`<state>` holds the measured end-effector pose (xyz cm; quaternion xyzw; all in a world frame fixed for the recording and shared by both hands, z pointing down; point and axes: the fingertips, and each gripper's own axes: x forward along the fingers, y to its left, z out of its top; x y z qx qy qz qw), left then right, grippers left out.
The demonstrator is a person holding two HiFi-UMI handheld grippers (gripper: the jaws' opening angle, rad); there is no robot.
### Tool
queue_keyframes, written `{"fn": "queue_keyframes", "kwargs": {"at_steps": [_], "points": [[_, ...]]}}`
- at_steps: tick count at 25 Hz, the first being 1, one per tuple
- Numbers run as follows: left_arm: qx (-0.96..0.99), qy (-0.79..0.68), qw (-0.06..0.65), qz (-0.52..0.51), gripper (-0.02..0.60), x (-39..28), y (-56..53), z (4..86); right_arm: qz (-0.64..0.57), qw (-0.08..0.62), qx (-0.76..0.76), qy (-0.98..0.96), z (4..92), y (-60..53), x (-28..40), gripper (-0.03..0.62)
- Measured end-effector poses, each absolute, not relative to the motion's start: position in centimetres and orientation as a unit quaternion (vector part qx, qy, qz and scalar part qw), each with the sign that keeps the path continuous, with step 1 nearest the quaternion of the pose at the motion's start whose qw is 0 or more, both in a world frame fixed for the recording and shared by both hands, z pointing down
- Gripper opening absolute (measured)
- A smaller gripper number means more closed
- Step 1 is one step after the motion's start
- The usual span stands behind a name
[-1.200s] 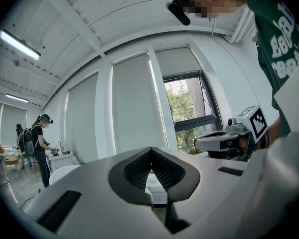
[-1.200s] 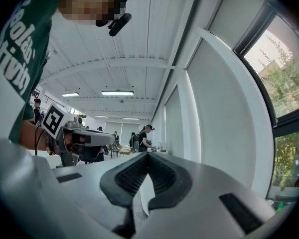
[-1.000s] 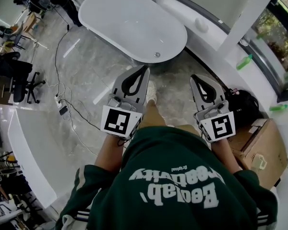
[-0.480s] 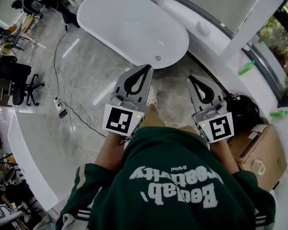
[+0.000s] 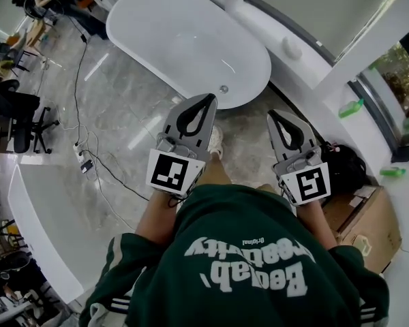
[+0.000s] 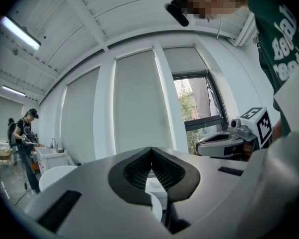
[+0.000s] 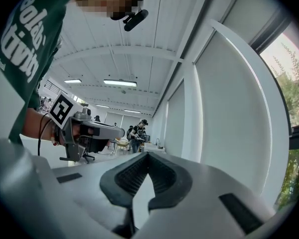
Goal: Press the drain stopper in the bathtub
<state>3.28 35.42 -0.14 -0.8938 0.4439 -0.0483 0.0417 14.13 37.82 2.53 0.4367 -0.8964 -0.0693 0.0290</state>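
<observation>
The white oval bathtub (image 5: 184,36) stands on the marble floor at the top of the head view. Its small round metal drain stopper (image 5: 223,88) sits at the tub's near end. My left gripper (image 5: 208,99) is held level just short of the tub's near rim, tips close to the stopper in the picture but outside the tub. My right gripper (image 5: 273,114) hangs beside it, further right over the floor. Both are shut, tips meeting, nothing between them, as the left gripper (image 6: 150,150) and the right gripper (image 7: 148,156) show in their own views.
A cardboard box (image 5: 369,216) and a black bag (image 5: 344,157) lie at the right. Cables (image 5: 88,157) trail over the floor at the left, near an office chair (image 5: 24,114). A raised white ledge with green bottles (image 5: 351,107) runs behind the tub. People stand far off.
The person has walked forward: the bathtub and its stopper have come closer to both grippers. Both grippers stay shut and side by side.
</observation>
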Motion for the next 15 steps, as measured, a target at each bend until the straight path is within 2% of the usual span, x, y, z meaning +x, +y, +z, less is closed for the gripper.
{"fn": "queue_keyframes", "kwargs": {"at_steps": [15], "points": [[-0.904, 0.422, -0.003, -0.07, 0.009, 0.5, 24.6, 3.0, -0.018, 0.049, 0.435, -0.899, 5.2, 27.7, 10.4, 0.015]]}}
